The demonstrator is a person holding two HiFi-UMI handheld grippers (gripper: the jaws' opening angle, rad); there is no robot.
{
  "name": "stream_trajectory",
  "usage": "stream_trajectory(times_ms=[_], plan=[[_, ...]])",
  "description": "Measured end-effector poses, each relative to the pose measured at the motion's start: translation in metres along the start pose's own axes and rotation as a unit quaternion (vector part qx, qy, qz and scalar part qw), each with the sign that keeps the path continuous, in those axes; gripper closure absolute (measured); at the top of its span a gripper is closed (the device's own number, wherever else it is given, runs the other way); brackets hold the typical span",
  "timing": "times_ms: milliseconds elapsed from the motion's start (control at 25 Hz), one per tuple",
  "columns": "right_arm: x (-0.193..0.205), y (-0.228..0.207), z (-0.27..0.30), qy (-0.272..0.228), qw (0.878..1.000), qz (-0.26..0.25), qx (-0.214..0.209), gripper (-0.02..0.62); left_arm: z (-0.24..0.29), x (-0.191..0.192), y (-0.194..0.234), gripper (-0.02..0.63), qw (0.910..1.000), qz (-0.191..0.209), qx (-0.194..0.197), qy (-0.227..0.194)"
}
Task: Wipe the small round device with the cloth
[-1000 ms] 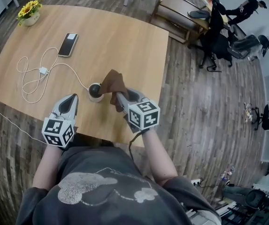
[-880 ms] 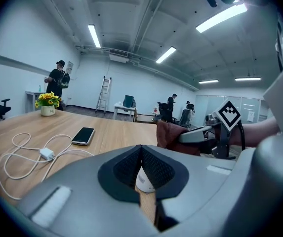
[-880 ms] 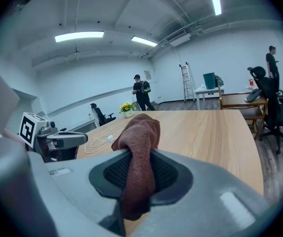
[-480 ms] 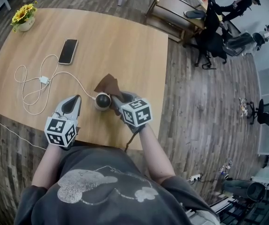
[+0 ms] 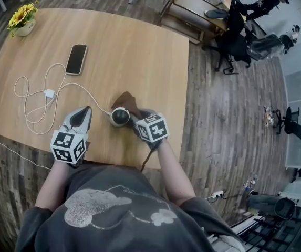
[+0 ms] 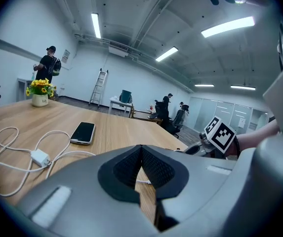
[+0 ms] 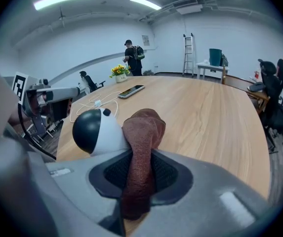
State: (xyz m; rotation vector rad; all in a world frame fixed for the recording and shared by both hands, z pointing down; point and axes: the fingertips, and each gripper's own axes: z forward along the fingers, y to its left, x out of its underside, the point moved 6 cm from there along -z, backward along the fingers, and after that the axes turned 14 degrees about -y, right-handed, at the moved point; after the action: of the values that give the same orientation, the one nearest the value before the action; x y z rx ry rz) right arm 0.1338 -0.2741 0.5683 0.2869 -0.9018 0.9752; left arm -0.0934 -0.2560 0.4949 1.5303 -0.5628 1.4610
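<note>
Lower than a second ago, the brown terry cloth (image 7: 142, 127) is now pressing against the right flank of the small round white device with the black dome (image 5: 120, 116). That device is sitting near the front edge of the light wooden table (image 5: 139, 51), its white cable (image 5: 49, 93) trailing off left. Your right gripper (image 5: 134, 114) is clamping the cloth between its jaws. Your left gripper (image 5: 82, 113) is hanging near the device's left, jaws closed on nothing. You are mid-wipe, I judge: the dome and left side are lying bare.
</note>
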Motion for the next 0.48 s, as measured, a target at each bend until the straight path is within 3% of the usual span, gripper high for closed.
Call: stream_trajectory(times_ms=[200,480], plan=[[0.01,-0.004,-0.005,0.006,0.999,0.011,0.035,0.517,-0.003,0.004,0.004,0.588,0.9999,-0.005,0.009,0.004],[-0.03,0.007,-0.05,-0.083,0.992,0.03,0.085,0.517,-0.006,-0.001,0.007,0.588,0.9995,-0.003,0.032,0.003]])
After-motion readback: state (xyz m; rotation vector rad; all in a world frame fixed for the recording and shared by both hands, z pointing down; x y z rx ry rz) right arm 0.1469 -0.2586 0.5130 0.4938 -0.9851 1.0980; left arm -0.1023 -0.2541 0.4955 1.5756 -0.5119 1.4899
